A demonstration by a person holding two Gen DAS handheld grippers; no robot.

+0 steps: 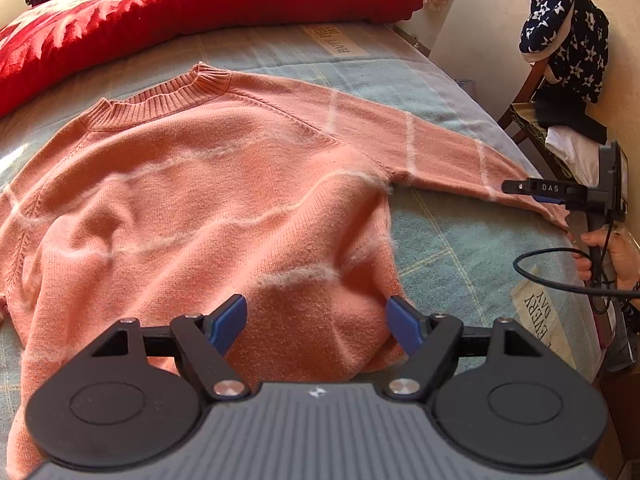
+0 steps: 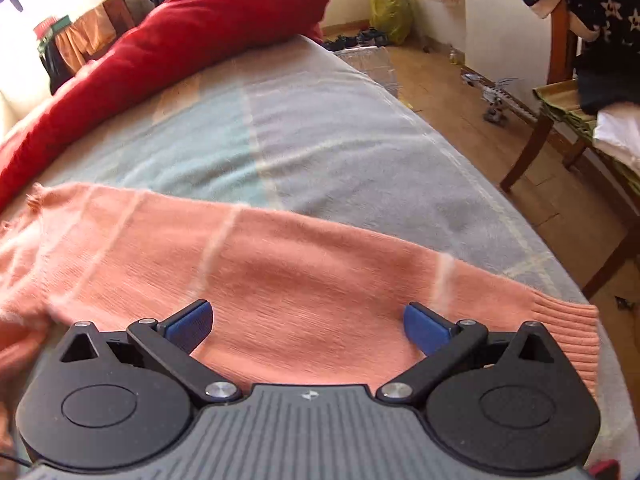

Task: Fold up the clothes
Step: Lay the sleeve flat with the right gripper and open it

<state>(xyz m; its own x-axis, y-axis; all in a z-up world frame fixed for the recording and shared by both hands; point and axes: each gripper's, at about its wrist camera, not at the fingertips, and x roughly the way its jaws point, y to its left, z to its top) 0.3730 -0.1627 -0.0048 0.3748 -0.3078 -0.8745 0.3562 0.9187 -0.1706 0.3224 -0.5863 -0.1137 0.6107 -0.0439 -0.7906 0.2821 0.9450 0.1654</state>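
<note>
A salmon-pink knit sweater (image 1: pixel 208 200) lies face up and spread flat on the bed (image 1: pixel 460 248), neck toward a red quilt (image 1: pixel 192 4) and one sleeve (image 2: pixel 304 264) stretched out sideways to the bed's edge. It looks soft, light and limp, a fuzzy knit with thin white stripes; it will likely sag and stretch wherever it is lifted, and cling a little to the pale blue-grey bedcover rather than slide. Sensible places to take hold seem to be the ribbed parts, which are firmer: the cuff (image 2: pixel 576 332) at the sleeve end, the hem, or the shoulder seam. A pinch in the middle of the loose knit would probably only pull up a peak.

The left gripper (image 1: pixel 316 322) hovers over the lower body of the sweater near its side edge, fingers wide apart with nothing clamped between them. The right gripper (image 2: pixel 308 326) hangs over the sleeve a little short of the cuff, fingers likewise spread and empty; whether the tips touch the wool I cannot tell. In the left view a hand (image 1: pixel 612 254) holds that right tool at the bed's edge.

Beyond the bed stands a wooden chair (image 2: pixel 552 120) piled with clothes, including a dark star-print garment (image 1: pixel 568 36).
</note>
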